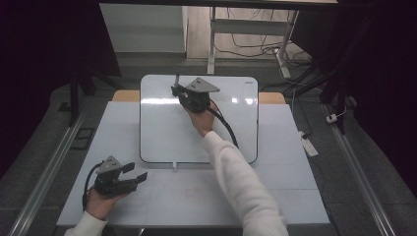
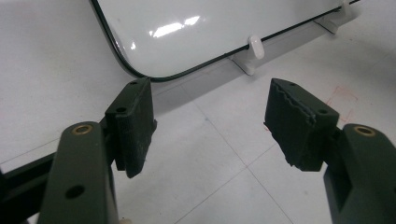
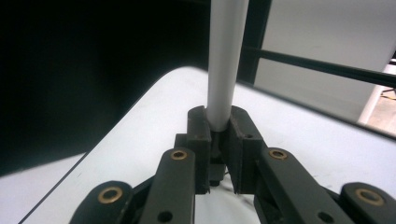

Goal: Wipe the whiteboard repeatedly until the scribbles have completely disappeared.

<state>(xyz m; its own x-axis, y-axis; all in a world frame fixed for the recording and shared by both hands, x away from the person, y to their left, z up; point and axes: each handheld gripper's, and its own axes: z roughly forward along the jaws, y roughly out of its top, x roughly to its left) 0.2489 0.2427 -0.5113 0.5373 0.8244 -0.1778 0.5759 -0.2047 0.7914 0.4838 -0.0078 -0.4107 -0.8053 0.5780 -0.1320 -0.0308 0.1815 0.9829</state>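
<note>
My right gripper (image 1: pixel 178 88) is clamped on a white marker (image 3: pixel 226 60) poised over the far left of the whiteboard (image 1: pixel 162 132), which looks unmarked, so the writing seems ahead of me, while my left gripper (image 1: pixel 135 172) waits open and empty above the tabletop (image 1: pixel 196 196).

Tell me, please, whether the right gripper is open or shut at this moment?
Shut: the right gripper clamps a white pen-like stick between its jaws, over the whiteboard.

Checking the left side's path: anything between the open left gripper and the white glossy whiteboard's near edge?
Bare white tabletop only. In the left gripper view, the left gripper faces the whiteboard, with just its small white support clip at the edge.
</note>
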